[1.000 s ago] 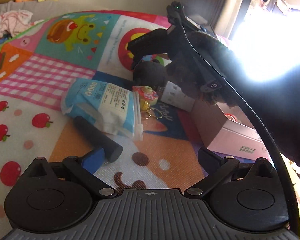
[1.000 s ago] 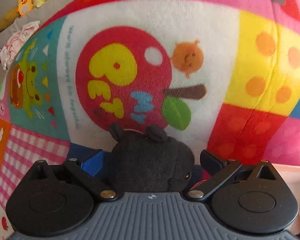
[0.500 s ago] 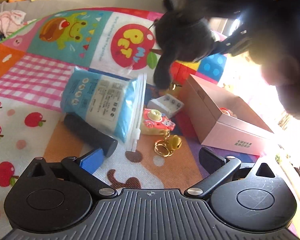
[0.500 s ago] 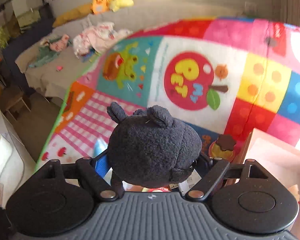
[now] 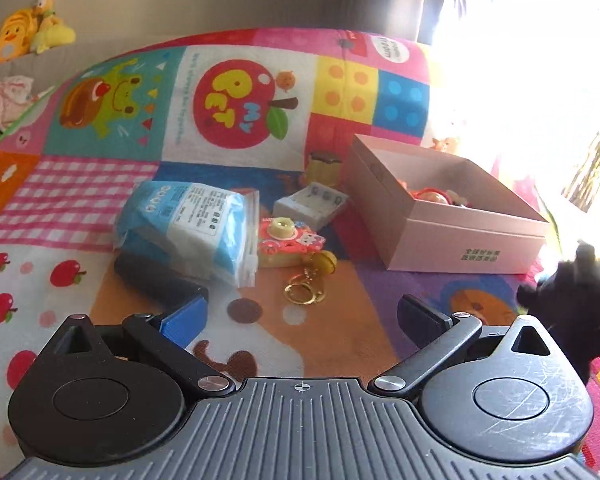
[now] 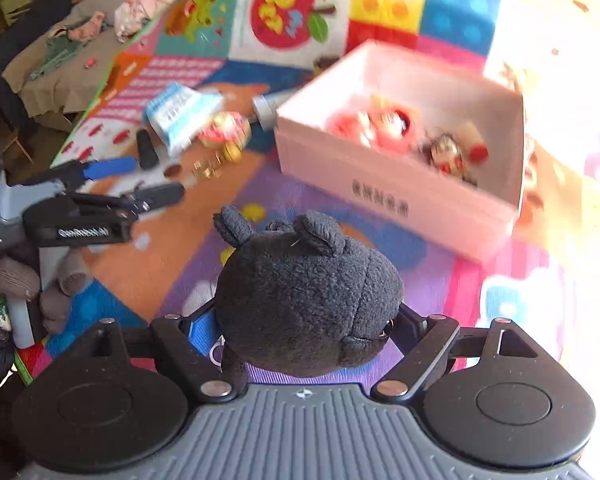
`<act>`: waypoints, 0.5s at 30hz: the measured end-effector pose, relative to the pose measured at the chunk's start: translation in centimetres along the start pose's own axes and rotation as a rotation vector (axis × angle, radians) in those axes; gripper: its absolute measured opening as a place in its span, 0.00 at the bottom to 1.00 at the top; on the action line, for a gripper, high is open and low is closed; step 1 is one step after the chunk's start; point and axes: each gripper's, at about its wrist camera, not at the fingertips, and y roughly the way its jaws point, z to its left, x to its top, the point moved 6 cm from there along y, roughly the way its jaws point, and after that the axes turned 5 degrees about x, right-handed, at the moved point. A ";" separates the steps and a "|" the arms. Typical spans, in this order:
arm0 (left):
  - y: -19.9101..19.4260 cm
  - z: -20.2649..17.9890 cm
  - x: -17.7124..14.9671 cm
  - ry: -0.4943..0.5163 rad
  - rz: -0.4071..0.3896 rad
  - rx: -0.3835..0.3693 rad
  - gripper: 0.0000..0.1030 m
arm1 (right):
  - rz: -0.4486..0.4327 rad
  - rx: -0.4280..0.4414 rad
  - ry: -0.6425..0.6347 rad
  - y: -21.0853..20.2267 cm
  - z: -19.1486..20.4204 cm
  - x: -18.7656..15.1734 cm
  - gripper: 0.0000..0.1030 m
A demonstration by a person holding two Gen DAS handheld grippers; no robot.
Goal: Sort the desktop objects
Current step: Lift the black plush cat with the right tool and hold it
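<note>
While the right gripper [image 6: 300, 320] has its fingers clamped on both sides of a black plush toy [image 6: 306, 296], holding it up off the mat w/ the pink box [image 6: 396, 192] just ahead and slightly right of it, the left gripper [image 5: 300, 312] hangs over the mat w/ fingers wide apart and nothing btw them.

Box is open-topped, already has a few small red/white toys in it. Nothing btw the plush and the box's near wall, just bare mat.

Other stuff sits left of the box: a blue-and-white plastic pack [image 5: 192, 228], w/ a black cylinder [image 5: 152, 280] touching its near edge, a small pink-and-yellow toy camera [image 5: 288, 240] w/ a gold bell and key ring [image 5: 304, 292] beside it, a little white box [image 5: 312, 204] behind that, and a brown-topped pudding toy [image 5: 320, 164] right by the box's far corner.

Surface is a bright patchwork play mat [image 5: 240, 108] – apple print, frog, pink checks. Beyond it there's a grey couch w/ yellow plush toys [image 5: 24, 36] and some crumpled clothes. Strong window glare on the right washes out that side.
</note>
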 end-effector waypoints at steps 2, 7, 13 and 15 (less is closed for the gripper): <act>-1.0 -1.8 0.2 0.052 -0.011 -0.034 1.00 | 0.025 0.067 0.119 0.2 -2.0 -0.8 0.82; -3.0 -7.2 0.1 0.246 -0.029 -0.169 1.00 | -0.055 0.148 0.310 0.2 -5.4 -1.0 0.85; -2.8 -12.5 -1.1 0.388 -0.007 -0.262 1.00 | -0.280 0.098 0.282 -3.1 -6.7 -0.2 0.88; -2.1 -14.0 -1.4 0.424 -0.001 -0.274 1.00 | -0.350 0.046 0.253 -4.4 -7.1 -0.3 0.88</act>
